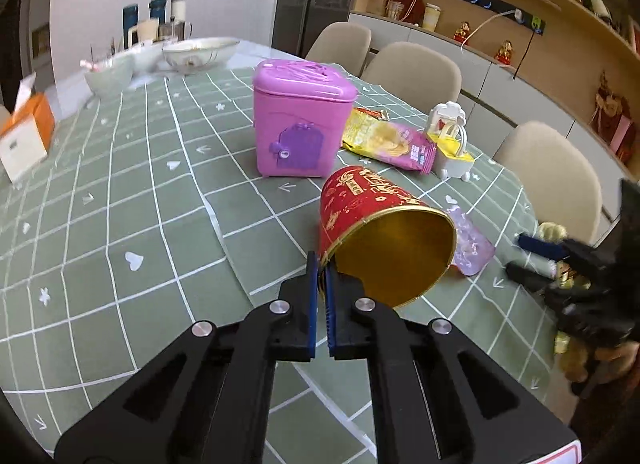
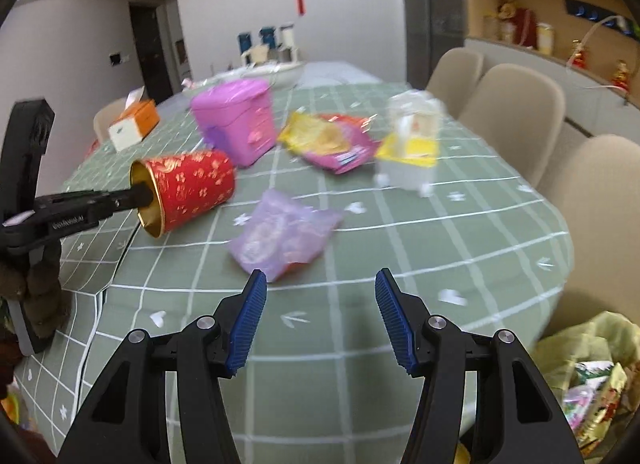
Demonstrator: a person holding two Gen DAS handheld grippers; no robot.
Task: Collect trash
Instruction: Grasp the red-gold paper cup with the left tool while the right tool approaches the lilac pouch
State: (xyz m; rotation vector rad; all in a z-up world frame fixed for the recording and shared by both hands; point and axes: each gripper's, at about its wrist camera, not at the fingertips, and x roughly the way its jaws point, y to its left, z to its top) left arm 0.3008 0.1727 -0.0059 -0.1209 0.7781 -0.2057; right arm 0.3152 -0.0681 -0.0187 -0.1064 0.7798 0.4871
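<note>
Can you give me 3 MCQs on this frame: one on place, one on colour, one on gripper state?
1. Where does the lilac wrapper lie?
A. On the tablecloth, ahead of the right gripper
B. Inside the pink bin
C. On a chair

2. What colour is the inside of the red cup?
A. White
B. Gold
C. Blue

3. What is the left gripper doing?
A. Open, away from everything
B. Shut on the chip bag
C. Shut on the red cup's rim

Answers: A, the wrapper lies flat on the green cloth just beyond the open blue pads; B, the cup's open mouth shows gold; C, the pads pinch the rim, one inside, one outside.
</note>
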